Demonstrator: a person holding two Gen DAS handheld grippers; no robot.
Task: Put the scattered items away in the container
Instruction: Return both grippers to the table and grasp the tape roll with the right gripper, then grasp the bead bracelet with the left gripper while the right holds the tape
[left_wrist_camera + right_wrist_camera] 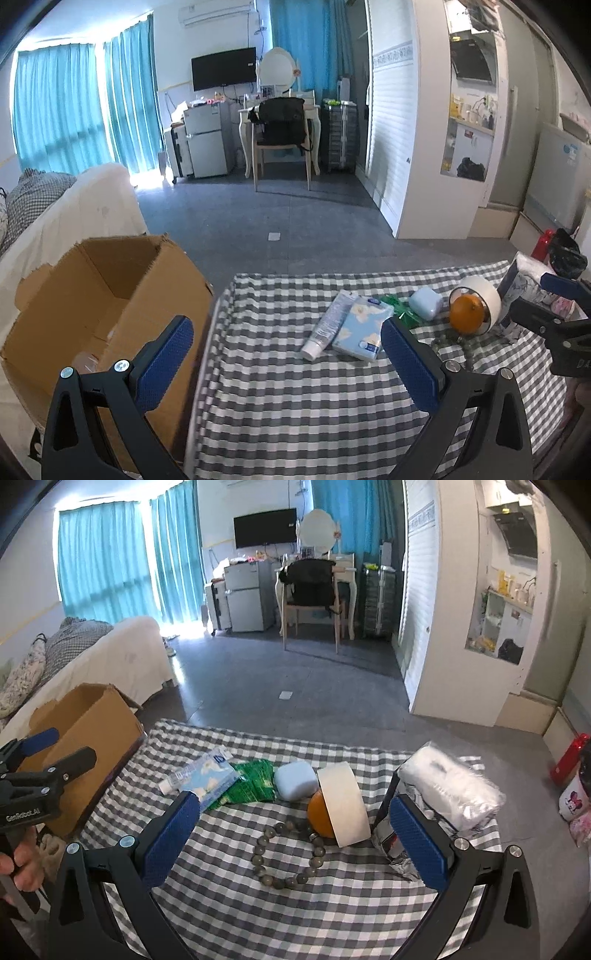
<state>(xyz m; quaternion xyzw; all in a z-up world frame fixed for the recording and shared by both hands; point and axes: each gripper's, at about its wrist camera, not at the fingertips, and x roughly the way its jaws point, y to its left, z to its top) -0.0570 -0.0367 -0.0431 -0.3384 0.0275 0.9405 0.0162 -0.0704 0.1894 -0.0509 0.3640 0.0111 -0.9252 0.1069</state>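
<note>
Your left gripper (286, 363) is wide open and holds nothing. It hangs over the near edge of the worktop (295, 413), which has a grey and white check cloth. The brown cardboard box (110, 295) sits just to its left, open at the top, with torn flaps. Ahead of it lie a white tube (328, 321) and a blue flowery packet (362, 325), side by side and touching.

Your right gripper (295, 840) is wide open too, with nothing in it. Between its fingers lies a ring of dark round beads (286, 853). Just past the beads, a roll of pale tape (345, 805) leans on an orange (319, 818). A small light blue case (295, 779) and a green packet (251, 782) lie farther ahead.
</note>
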